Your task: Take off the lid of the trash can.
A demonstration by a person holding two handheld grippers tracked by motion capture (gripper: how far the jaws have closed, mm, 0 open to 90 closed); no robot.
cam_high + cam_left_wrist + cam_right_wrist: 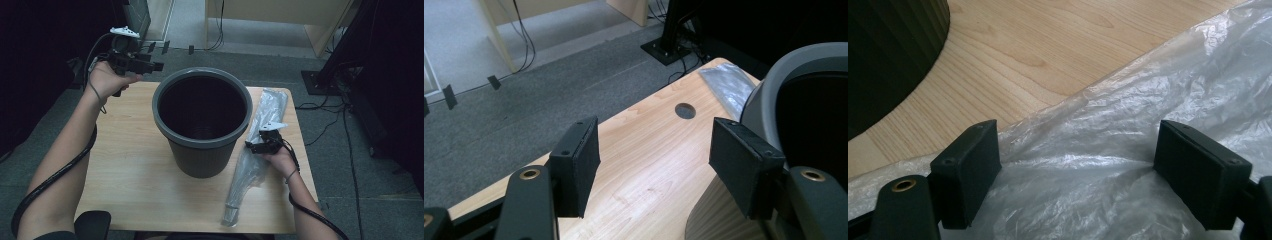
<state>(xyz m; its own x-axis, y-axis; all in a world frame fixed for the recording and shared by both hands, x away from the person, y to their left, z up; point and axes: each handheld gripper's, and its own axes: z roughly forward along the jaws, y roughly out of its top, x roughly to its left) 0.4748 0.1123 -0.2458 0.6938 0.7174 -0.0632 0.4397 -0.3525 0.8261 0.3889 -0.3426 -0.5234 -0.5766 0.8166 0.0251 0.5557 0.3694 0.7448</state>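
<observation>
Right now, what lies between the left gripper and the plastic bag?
In the high view, the grey bin stands between the left gripper and the plastic bag.

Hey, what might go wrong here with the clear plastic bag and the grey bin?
1. The right gripper stands open over the thin clear plastic bag; its pads straddle crinkled film, so a close may pinch only one loose layer and slip or tear.
2. The bag lies beside the round grey plastic bin, so lifting it may drag it against the bin wall.
3. The left gripper is open by the bin's rim; a careless move could knock the bin on the wooden table.
</observation>
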